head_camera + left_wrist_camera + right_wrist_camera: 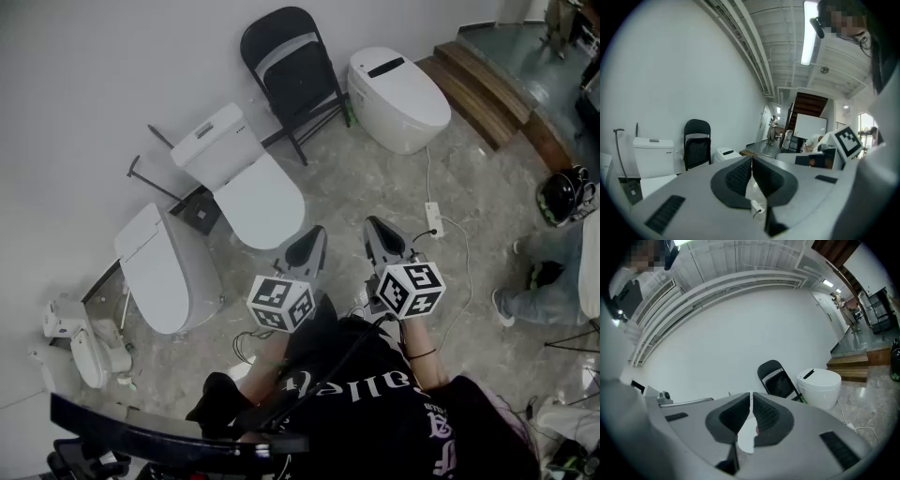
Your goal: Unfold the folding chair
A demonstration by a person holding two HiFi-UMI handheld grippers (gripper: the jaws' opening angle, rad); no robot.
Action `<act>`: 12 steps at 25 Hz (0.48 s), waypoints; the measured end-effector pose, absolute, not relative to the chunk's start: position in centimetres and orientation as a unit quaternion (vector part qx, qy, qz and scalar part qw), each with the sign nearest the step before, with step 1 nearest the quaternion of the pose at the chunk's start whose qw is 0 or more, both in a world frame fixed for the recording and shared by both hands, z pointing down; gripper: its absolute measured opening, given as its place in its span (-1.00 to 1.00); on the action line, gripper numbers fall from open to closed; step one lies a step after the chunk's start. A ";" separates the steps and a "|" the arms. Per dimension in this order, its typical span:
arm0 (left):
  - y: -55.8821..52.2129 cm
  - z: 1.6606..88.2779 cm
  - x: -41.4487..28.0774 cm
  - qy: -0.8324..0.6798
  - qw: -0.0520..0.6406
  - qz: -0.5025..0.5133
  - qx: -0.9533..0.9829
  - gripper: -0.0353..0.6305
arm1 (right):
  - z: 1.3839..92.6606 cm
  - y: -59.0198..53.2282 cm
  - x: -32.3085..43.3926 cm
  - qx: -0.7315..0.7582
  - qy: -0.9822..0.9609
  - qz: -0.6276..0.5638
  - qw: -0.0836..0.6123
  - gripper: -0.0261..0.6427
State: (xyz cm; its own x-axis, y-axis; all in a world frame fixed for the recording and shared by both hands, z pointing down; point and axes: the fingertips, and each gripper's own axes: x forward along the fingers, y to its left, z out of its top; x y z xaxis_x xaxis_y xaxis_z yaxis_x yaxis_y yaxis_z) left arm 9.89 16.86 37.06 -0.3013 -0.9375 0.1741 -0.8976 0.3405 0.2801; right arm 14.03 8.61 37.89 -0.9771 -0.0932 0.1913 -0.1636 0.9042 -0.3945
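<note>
A black folding chair (292,70) leans folded flat against the white wall at the far side of the room, between two white toilets. It also shows in the left gripper view as the chair (697,143) and in the right gripper view as the chair (777,379). My left gripper (315,236) and right gripper (375,228) are held side by side in front of my body, well short of the chair. Both are shut with nothing between the jaws, as seen at the left gripper (751,161) and the right gripper (751,399).
A white tank toilet (239,178) stands left of the chair, a tankless white toilet (398,97) to its right, another toilet (159,267) further left. A power strip and cable (434,217) lie on the marble floor. Wooden steps (487,89) rise at far right. A seated person's legs (539,281) are at the right edge.
</note>
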 end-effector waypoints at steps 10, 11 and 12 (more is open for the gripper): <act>14.7 37.3 5.2 -0.802 0.143 -0.048 0.577 -0.86 | 38.3 6.9 9.3 0.064 -0.972 0.211 0.083 -0.83; 14.4 37.4 4.3 -0.801 0.143 -0.047 0.579 -0.86 | 38.4 6.6 8.4 0.066 -0.972 0.211 0.082 -0.83; 14.1 37.5 3.3 -0.800 0.142 -0.046 0.582 -0.86 | 38.5 6.2 7.3 0.068 -0.972 0.211 0.081 -0.83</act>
State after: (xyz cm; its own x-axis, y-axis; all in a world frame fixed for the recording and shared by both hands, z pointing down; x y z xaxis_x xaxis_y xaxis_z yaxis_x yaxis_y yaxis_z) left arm 3.28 14.08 37.48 -0.2834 -0.9432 0.1733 -0.9173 0.3193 0.2379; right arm 7.31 6.24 38.47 -0.9775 -0.0973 0.1870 -0.1662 0.9014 -0.3999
